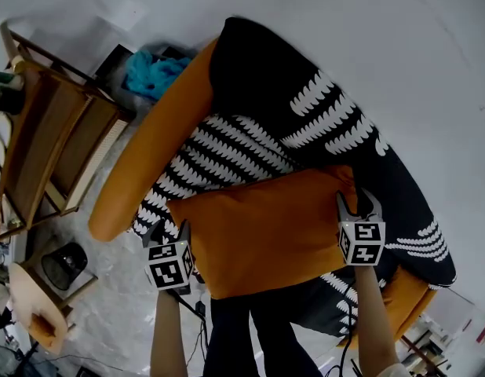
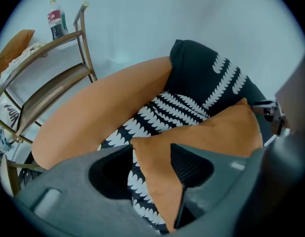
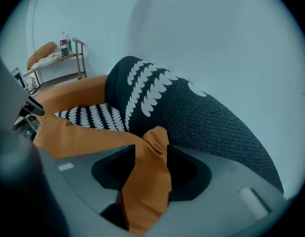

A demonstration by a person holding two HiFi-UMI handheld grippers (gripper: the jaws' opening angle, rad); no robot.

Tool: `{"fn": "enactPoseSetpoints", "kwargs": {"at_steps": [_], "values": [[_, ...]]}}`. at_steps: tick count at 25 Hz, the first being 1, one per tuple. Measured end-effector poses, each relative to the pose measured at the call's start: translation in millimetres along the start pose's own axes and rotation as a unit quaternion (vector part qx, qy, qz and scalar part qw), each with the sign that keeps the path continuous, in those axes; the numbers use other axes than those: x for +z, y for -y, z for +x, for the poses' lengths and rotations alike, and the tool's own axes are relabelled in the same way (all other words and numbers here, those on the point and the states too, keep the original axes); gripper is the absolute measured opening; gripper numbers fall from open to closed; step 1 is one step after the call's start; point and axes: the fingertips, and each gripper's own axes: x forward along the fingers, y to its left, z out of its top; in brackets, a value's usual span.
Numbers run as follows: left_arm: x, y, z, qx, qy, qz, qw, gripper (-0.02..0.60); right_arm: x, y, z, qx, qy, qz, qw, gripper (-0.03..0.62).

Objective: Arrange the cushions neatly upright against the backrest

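The left claw (image 1: 172, 230) is clamped on one corner of the orange cushion (image 1: 266, 226), and the right claw (image 1: 358, 206) pinches the bunched fabric of the opposite corner, its jaws set fairly wide around the thick fold. The cushion hangs stretched between them, above the black-and-white patterned seat (image 1: 219, 151) and short of the dark hump that is probably the backrest (image 1: 289, 77); an orange armrest (image 1: 156, 140) runs along the left. Both holds are on corners only, so fabric could slip out. Released this far from the backrest, the cushion would likely flop flat.
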Motion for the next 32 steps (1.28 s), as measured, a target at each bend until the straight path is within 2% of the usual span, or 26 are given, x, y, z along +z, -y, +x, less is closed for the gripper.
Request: {"fn": "enactPoseSetpoints", "kwargs": {"at_steps": [10, 17, 22, 32], "values": [[-13.5, -6.3, 42.9, 0.002, -0.037, -0.008, 0.9993, 0.25, -15.0, 0.7, 24.6, 0.038, -0.014, 0.001, 0.999, 0.216], [-18.4, -8.0, 57.5, -0.011, -0.043, -0.016, 0.9989, 0.249, -17.2, -5.5, 35.0, 0.068, -0.03, 0.014, 0.997, 0.176], [-24.0, -1.0, 65.9, -0.032, -0.057, -0.028, 0.9974, 0.204, -22.1, -7.9, 38.5, 0.063, -0.037, 0.009, 0.997, 0.144], [-23.9, 9.0, 64.1, -0.046, -0.056, 0.001, 0.9974, 0.104, -22.5, -12.2, 36.3, 0.057, -0.056, -0.005, 0.997, 0.091]]}}
